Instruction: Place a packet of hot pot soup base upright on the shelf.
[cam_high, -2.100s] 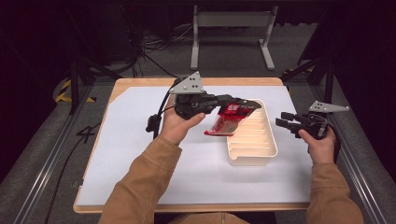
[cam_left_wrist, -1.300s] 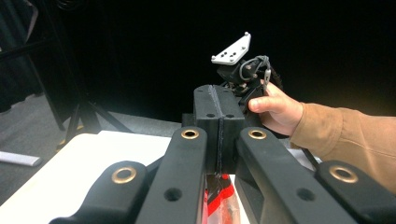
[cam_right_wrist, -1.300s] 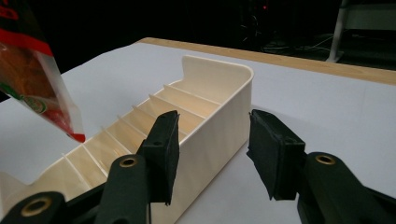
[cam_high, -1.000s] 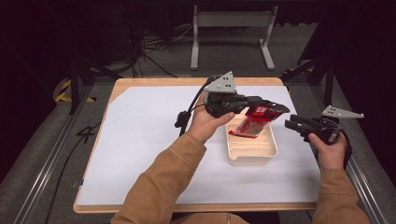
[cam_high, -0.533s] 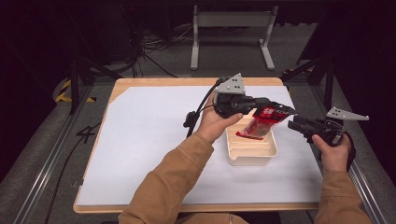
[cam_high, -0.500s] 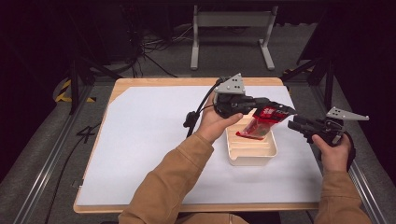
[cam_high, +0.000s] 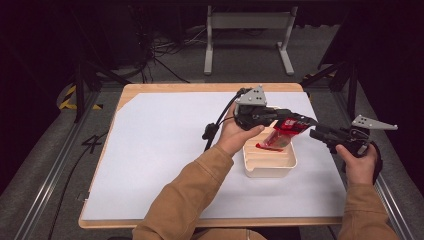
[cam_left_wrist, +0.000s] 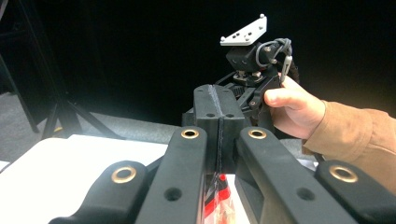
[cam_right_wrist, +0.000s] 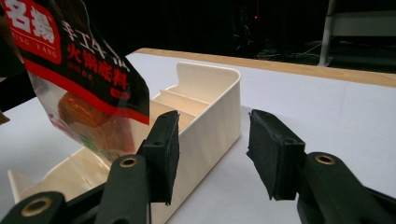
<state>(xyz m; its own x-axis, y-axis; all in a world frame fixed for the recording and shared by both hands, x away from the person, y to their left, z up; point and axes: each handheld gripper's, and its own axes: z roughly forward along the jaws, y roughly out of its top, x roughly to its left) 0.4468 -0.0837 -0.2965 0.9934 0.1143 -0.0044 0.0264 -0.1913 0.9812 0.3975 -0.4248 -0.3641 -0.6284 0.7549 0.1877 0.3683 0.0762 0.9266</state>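
My left gripper (cam_high: 300, 123) clamped on red packet (cam_high: 278, 140), long axis slanting toward 7 o'clock into tray (cam_high: 270, 167); right gripper (cam_high: 320, 135) jaws apart, empty.

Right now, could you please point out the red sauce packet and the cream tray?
red sauce packet (cam_right_wrist: 84, 84), right gripper view, on its printed front.
cream tray (cam_high: 270, 170), high view, on its near wall.
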